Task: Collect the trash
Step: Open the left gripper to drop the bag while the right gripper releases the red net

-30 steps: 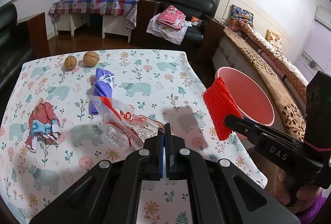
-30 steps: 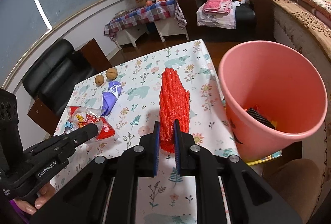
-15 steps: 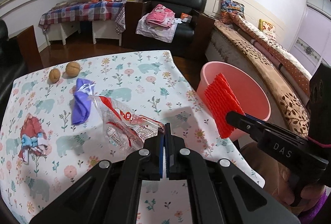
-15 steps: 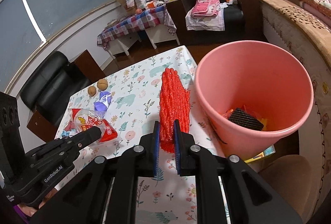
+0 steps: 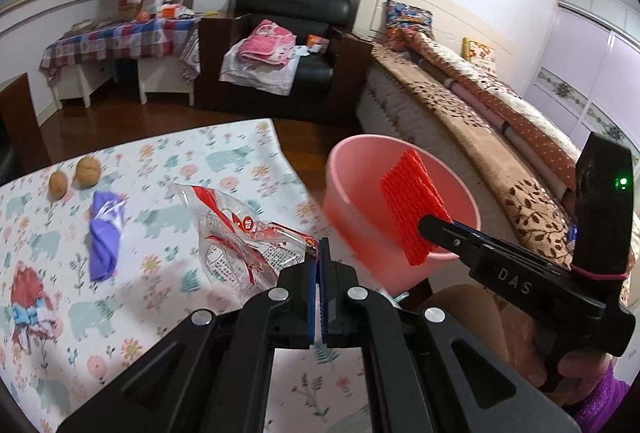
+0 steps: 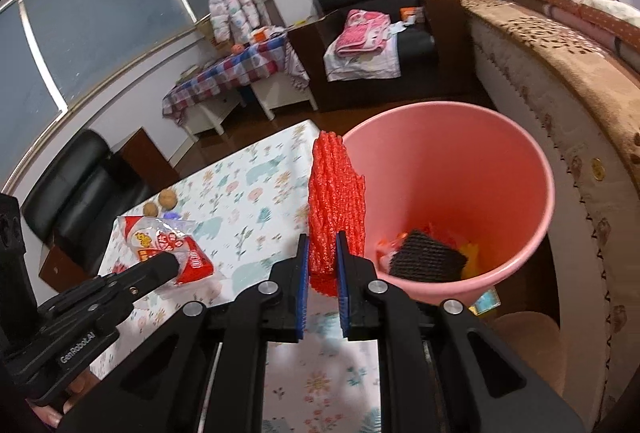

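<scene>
My left gripper (image 5: 319,257) is shut on a corner of a clear and red snack wrapper (image 5: 236,237), which hangs above the flowered tablecloth (image 5: 168,169). That wrapper (image 6: 160,241) also shows in the right wrist view at the tip of the left gripper (image 6: 170,263). My right gripper (image 6: 323,249) is shut on a red foam net (image 6: 334,193), held upright beside the rim of the pink bin (image 6: 536,169). In the left wrist view the red foam net (image 5: 412,205) sits over the pink bin (image 5: 352,193), clamped by the right gripper (image 5: 428,223). Dark and orange trash lies at the bin's bottom.
A purple wrapper (image 5: 105,233), two walnuts (image 5: 74,177) and a red and blue wrapper (image 5: 30,293) lie on the table's left. The bin stands off the table's right edge, with a bed (image 5: 500,137) behind it. A black armchair (image 5: 280,45) and a checkered side table (image 5: 116,41) stand beyond.
Both grippers have swung right toward the bin with their loads. The red net went from over the table to the bin's rim, and the bin looms larger.
</scene>
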### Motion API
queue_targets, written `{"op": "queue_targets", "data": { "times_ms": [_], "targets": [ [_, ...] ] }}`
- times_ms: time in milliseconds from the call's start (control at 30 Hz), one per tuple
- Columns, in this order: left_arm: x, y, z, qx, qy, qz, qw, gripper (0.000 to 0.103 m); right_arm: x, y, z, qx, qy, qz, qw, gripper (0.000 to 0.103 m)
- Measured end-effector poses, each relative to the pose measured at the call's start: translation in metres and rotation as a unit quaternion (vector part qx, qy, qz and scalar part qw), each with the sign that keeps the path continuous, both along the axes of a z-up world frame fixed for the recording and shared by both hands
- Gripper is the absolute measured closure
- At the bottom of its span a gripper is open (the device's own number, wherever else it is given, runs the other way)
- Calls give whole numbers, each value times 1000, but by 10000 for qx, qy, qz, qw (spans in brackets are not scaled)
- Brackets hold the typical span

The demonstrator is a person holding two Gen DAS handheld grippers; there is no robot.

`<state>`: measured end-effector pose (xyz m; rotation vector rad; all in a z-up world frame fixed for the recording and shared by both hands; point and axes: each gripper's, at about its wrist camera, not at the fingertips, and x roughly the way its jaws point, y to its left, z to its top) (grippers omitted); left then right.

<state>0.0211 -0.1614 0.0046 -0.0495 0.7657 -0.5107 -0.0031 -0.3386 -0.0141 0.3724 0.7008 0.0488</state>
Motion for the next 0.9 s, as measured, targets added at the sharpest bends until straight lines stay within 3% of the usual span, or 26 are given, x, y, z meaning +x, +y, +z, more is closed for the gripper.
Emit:
{"op": "queue_targets", "data": {
  "times_ms": [500,900],
  "targets": [
    [7,-66,17,13,-154,-703,9974,102,-4,-45,-1,193,-102,-588,9980,90],
    [19,-112,2,172,-41,-1021,9946,102,2,-63,-12,346,-74,-776,9964,90]
  ]
}}
